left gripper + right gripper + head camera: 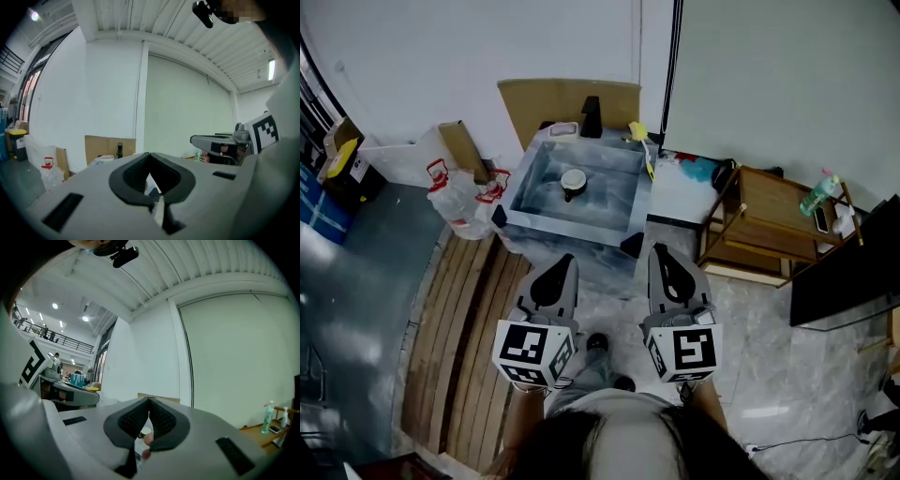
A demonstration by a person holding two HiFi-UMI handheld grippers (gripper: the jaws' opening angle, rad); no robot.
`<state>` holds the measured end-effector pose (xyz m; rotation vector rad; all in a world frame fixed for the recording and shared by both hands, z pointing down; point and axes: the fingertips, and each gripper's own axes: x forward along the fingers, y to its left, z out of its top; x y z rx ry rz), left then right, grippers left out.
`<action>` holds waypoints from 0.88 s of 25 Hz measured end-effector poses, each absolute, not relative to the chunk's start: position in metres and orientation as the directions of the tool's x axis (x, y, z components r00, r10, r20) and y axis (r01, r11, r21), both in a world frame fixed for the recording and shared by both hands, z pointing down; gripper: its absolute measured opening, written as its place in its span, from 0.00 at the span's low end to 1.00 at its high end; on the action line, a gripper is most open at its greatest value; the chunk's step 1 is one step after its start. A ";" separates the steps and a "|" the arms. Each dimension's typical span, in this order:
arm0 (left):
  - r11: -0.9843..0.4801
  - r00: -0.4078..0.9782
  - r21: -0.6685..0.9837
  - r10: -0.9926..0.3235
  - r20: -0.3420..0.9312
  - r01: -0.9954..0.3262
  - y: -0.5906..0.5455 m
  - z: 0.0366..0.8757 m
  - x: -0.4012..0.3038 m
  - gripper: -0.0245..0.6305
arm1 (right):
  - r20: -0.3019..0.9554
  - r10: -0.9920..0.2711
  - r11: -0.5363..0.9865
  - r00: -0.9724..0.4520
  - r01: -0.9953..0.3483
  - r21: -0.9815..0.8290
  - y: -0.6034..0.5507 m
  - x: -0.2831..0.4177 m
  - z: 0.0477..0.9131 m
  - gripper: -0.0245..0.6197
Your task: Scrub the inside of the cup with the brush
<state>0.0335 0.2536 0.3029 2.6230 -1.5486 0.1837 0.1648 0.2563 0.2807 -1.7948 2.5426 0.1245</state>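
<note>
The left gripper (564,259) and right gripper (662,249) are held near the person, jaws together, empty. The cup (573,180) stands farther off in the sink (528,221). Scrubbing is judged not begun; the cup and a brush must be reached first.

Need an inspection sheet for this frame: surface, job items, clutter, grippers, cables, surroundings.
Surface: grey basin, holding only the cup.
Job's things: cup stands mid-basin; a yellow-headed tool, likely the brush, lies at the basin's right rim. Neither is touched.
Clutter: water jugs and cardboard stand left of and behind the basin.
Grippers: left gripper and right gripper are both shut and empty, and short of the basin.
Cables: black cable runs down the wall; a thin floor cable lies at lower right.
Surroundings: wooden shelf with a green bottle at right; wooden slats at left.
</note>
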 end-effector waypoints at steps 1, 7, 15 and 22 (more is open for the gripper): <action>-0.484 0.481 0.018 -0.863 0.153 -0.875 0.246 0.304 0.029 0.05 | -0.064 -0.940 0.332 -0.335 -0.942 0.050 0.249 0.161 0.282 0.08; -0.501 0.500 0.041 -0.847 0.183 -0.864 0.201 0.315 0.005 0.05 | -0.036 -0.947 0.316 -0.318 -0.947 0.058 0.206 0.137 0.283 0.08; -0.529 0.532 0.071 -0.825 0.192 -0.846 0.145 0.320 -0.023 0.05 | -0.005 -0.959 0.281 -0.282 -0.957 0.074 0.156 0.107 0.285 0.08; -0.543 0.552 0.103 -0.806 0.215 -0.833 0.107 0.335 -0.034 0.05 | 0.032 -0.975 0.223 -0.221 -0.971 0.088 0.129 0.108 0.296 0.08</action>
